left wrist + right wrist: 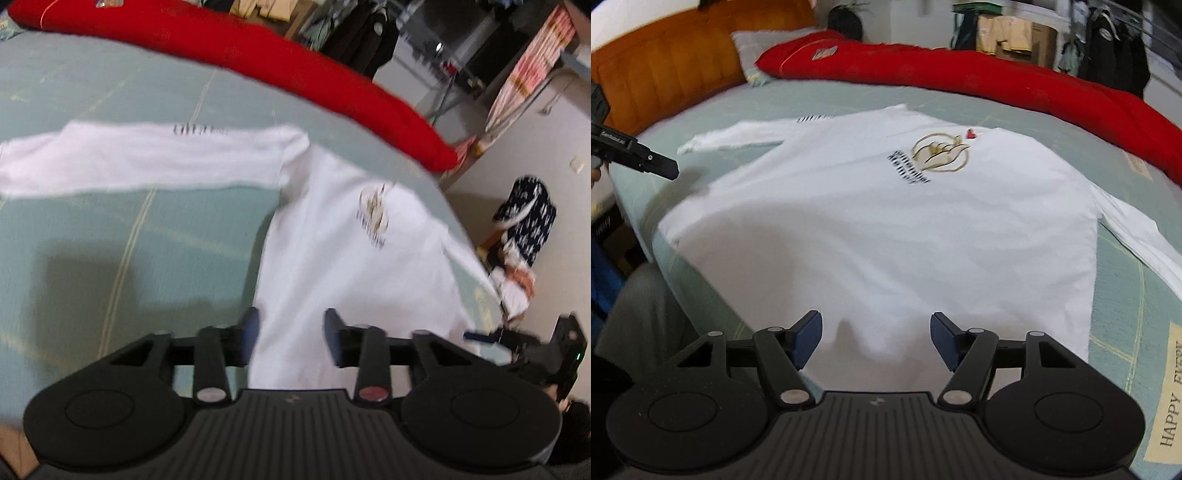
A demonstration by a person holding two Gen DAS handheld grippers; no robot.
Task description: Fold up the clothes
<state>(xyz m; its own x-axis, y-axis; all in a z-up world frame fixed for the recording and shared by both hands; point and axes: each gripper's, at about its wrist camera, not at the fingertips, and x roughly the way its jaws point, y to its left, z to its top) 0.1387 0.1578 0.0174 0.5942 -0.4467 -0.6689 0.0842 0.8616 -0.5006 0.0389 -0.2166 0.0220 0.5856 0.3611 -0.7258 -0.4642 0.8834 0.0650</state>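
My left gripper [291, 338] hangs released over the white shirt's [886, 229] edge, nothing between its pads. My right gripper [876, 341] is spread too, empty above the hem. The shirt lies flat on the green bedsheet [1126, 295], red duvet [1015, 81] beyond.

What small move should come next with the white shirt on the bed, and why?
Probably the left gripper should reach to the far sleeve and bring it over the body. The shirt lies flat, print up, on the bed, both sleeves spread out. Both grippers are open and hold nothing; the right gripper hovers at the near hem.
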